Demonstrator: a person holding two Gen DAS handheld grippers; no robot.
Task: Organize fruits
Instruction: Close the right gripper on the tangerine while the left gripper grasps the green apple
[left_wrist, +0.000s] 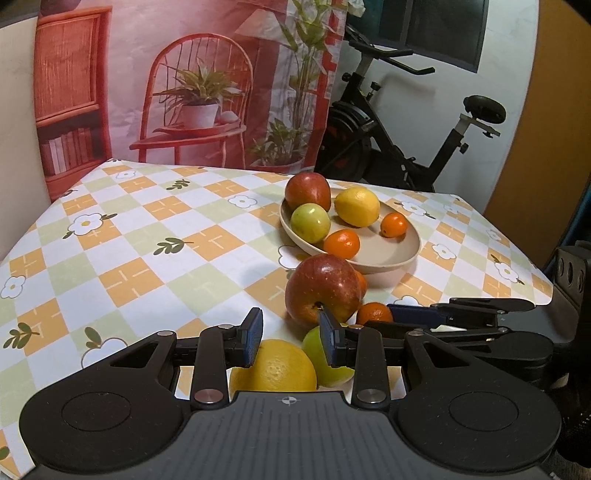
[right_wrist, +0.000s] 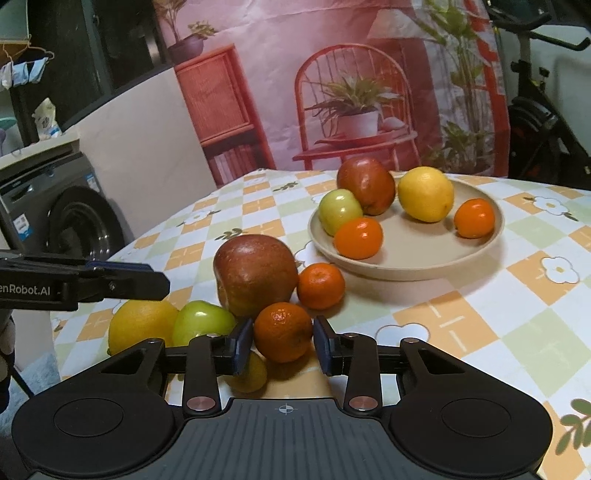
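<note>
A beige plate (right_wrist: 424, 266) (left_wrist: 384, 254) holds a red apple (right_wrist: 365, 184), a green apple (right_wrist: 338, 210), a lemon (right_wrist: 424, 194) and two tangerines (right_wrist: 358, 238) (right_wrist: 474, 218). In front of it on the table lie a big red apple (right_wrist: 255, 275) (left_wrist: 323, 286), a lemon (right_wrist: 142, 323) (left_wrist: 275, 365), a green apple (right_wrist: 201, 321) (left_wrist: 327, 354) and a tangerine (right_wrist: 320, 285). My right gripper (right_wrist: 282, 341) is open, its fingers on either side of another tangerine (right_wrist: 282, 330) (left_wrist: 373, 314). My left gripper (left_wrist: 291, 338) is open and empty above the lemon.
The table wears a checked floral cloth (left_wrist: 166, 236). A small yellow-green fruit (right_wrist: 249, 374) lies under my right gripper's left finger. A printed backdrop (left_wrist: 184, 81) hangs behind, with an exercise bike (left_wrist: 399, 129) at the right. A washing machine (right_wrist: 62, 214) stands left of the table.
</note>
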